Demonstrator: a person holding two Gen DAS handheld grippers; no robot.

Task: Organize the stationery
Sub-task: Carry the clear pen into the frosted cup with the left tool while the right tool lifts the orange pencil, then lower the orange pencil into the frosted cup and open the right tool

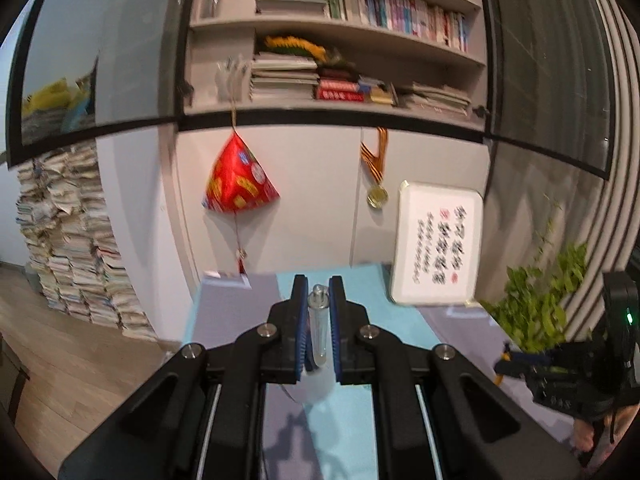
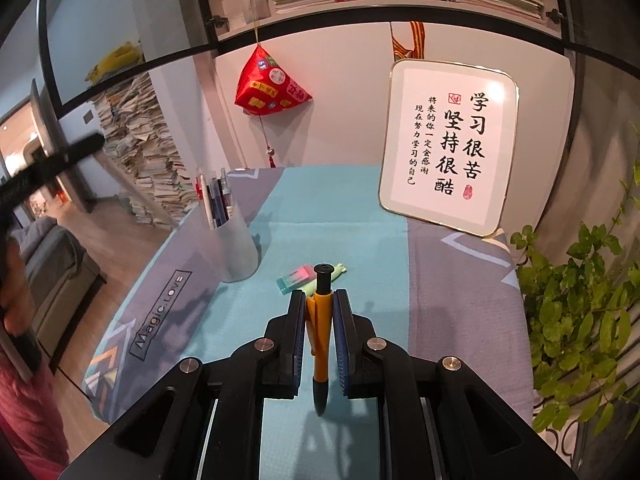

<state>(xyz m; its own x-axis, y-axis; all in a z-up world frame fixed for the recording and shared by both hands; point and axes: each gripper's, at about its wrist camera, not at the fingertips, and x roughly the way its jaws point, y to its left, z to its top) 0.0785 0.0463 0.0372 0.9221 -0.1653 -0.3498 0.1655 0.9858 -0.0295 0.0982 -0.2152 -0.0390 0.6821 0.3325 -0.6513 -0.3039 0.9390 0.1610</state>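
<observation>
My left claw [image 1: 318, 292] is clamped on a clear pen [image 1: 317, 328] with a silvery end, the pen lying lengthways between the blue pads with that end poking out just past the fingertips. It is held up off the worktop [image 1: 360, 420], against the blurred wall and bookshelf [image 1: 340, 108] beyond.

My right claw [image 2: 319, 300] grips an orange pen [image 2: 321, 332]: its black end sticks forward beyond the fingertips, and its dark tip hangs back towards the camera, above the teal cloth. Just past that claw, a pink-and-green eraser [image 2: 295, 277] lies flat on the cloth, with a pale green item [image 2: 338, 269] beside it, partly hidden by the pen. Further left stands a frosted pen cup [image 2: 236, 240], upright, holding several pens [image 2: 214, 196].

At the back of the worktop a framed calligraphy board [image 2: 448, 148] leans against the wall. A red hanging ornament [image 2: 270, 88] dangles left of it, and a leafy plant [image 2: 580, 308] crowds the right edge. A tall stack of books [image 2: 148, 152] stands on the floor at the left.
</observation>
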